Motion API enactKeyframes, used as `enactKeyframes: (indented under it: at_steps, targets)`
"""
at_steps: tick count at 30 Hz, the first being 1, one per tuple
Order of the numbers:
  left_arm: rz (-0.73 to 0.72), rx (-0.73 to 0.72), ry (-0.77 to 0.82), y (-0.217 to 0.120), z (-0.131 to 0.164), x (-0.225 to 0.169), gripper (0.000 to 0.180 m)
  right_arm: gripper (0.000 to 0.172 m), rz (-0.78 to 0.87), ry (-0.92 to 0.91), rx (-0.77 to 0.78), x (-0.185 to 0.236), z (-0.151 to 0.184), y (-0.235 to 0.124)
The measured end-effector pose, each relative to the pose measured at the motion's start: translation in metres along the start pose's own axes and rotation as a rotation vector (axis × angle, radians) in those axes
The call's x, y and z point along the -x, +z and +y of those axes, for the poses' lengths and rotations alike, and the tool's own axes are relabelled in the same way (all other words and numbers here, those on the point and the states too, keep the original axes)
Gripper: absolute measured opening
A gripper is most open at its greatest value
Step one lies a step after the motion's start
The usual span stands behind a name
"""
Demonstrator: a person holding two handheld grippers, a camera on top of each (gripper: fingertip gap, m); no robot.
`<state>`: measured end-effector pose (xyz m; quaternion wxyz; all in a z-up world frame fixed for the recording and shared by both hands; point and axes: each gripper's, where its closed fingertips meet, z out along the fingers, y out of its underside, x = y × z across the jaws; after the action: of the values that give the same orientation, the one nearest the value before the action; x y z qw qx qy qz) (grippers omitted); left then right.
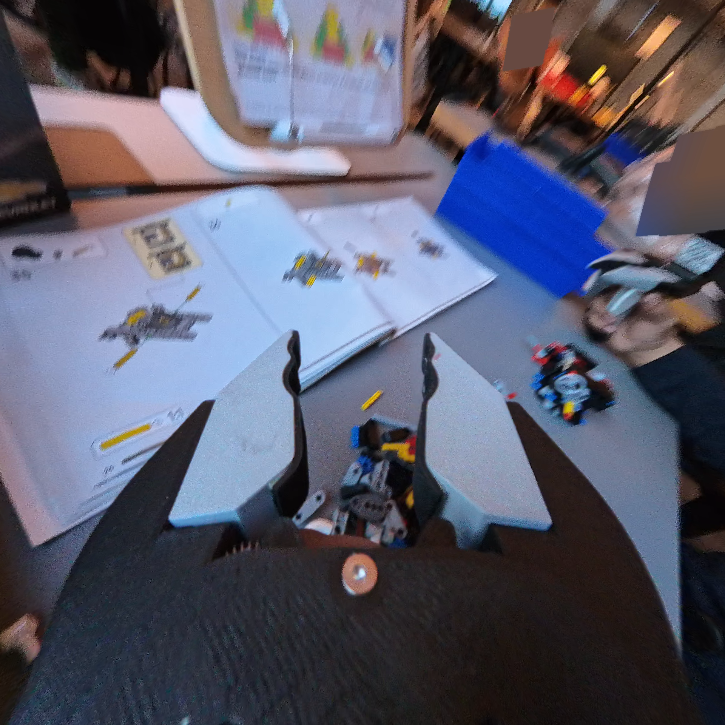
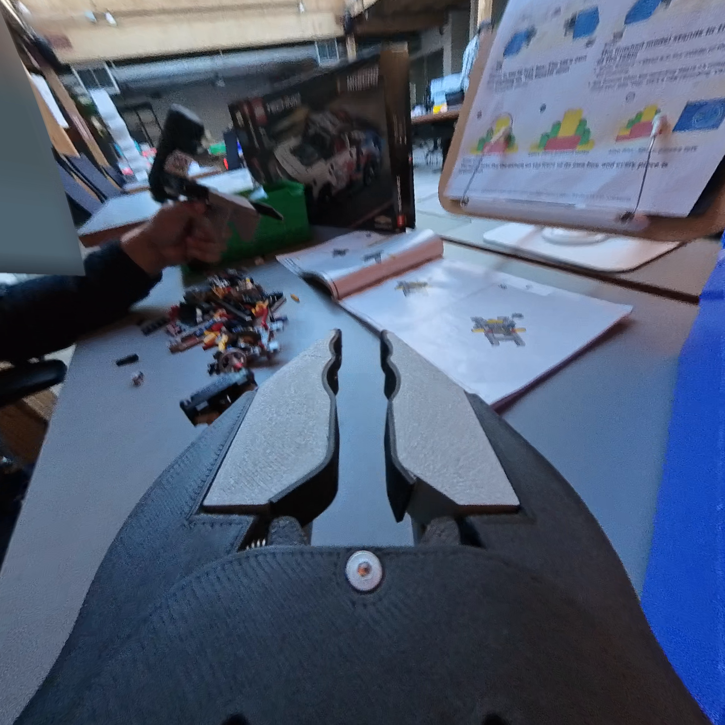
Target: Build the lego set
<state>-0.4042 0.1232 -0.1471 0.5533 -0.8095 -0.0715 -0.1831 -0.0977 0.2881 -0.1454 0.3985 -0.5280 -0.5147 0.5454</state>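
The left claw point(image 1: 361, 345) is seen spread wide above the grey bench point(image 1: 490, 321), with nothing between its fingers. Below and behind its fingertips, a heap of small building-toy parts point(image 1: 376, 478) in grey, black, blue, red and yellow is visible through the gap. A single yellow pin point(image 1: 371, 400) lies on the bench just under the gap, apart from the heap. To the left of and ahead of this claw an open instruction booklet point(image 1: 243, 274) is spread flat; its near edge passes just beside the left fingertip. To the right, a smaller cluster of parts point(image 1: 569, 384) lies well apart, and farther right the other claw is seen, blurred, in a hand. A blue bin point(image 1: 521, 212) stands ahead on the right, and a stand with a printed sheet point(image 1: 314, 66) stands far ahead.

The right claw point(image 2: 361, 345) is held slightly parted, a narrow gap showing between its fingers, and nothing is gripped. The bare bench is seen through the gap. The heap of parts point(image 2: 227, 317) lies to its left and slightly ahead, with a black toothed piece point(image 2: 219, 392) just beside the left finger. The open booklet point(image 2: 490, 325) lies to its right. A dark product box point(image 2: 325, 145) stands upright far ahead.
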Motion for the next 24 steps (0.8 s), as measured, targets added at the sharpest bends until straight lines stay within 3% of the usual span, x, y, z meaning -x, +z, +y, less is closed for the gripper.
enactKeyframes:
  at_steps: [3,6,15,24]
  targets:
    - [0.095,-0.152,-0.021,-0.017,-0.027,-0.014,0.06,0.024,0.016,-0.033,-0.146,0.004,-0.035,-0.007]
    - [0.102,-0.206,-0.027,-0.026,-0.036,-0.014,0.05,0.023,0.004,-0.026,-0.202,0.005,-0.045,-0.008]
    - [-0.082,0.095,0.124,0.006,0.02,0.009,0.039,0.019,-0.059,0.006,0.041,0.013,0.014,0.024]
    - [-0.082,0.095,0.086,0.003,0.019,0.014,0.037,0.016,-0.073,0.058,0.013,0.009,0.01,0.021]
